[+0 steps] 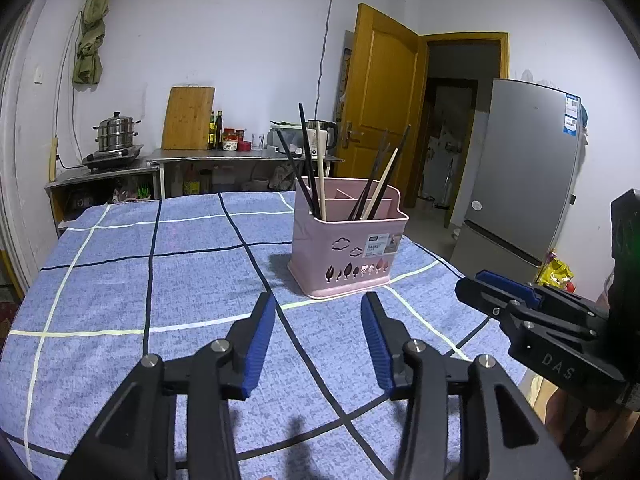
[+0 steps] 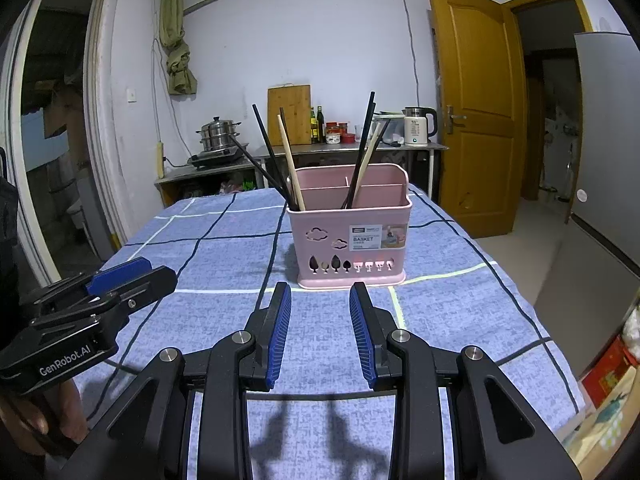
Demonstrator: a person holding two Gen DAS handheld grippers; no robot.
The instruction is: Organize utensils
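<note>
A pink utensil basket [image 1: 340,248] [image 2: 320,240] stands upright on the table's blue checked cloth [image 1: 160,280] [image 2: 200,260]. Several black chopsticks [image 1: 307,148] [image 2: 366,132] and pale wooden chopsticks [image 1: 320,168] [image 2: 289,156] lean in its left and right compartments. My left gripper [image 1: 318,308] hovers just short of the basket, open, with nothing between its blue pads. My right gripper [image 2: 320,292] is likewise open and empty in front of the basket. Each gripper also shows from the side in the other's view, the right gripper [image 1: 472,280] and the left gripper [image 2: 160,270].
A silver fridge [image 1: 520,180] stands right of the table, beside an open wooden door [image 1: 376,100] [image 2: 472,100]. Behind the table a metal counter [image 1: 240,156] carries a steamer pot [image 1: 116,132], cutting board, bottles and kettle [image 2: 416,128]. Boxes [image 2: 608,368] lie on the floor at right.
</note>
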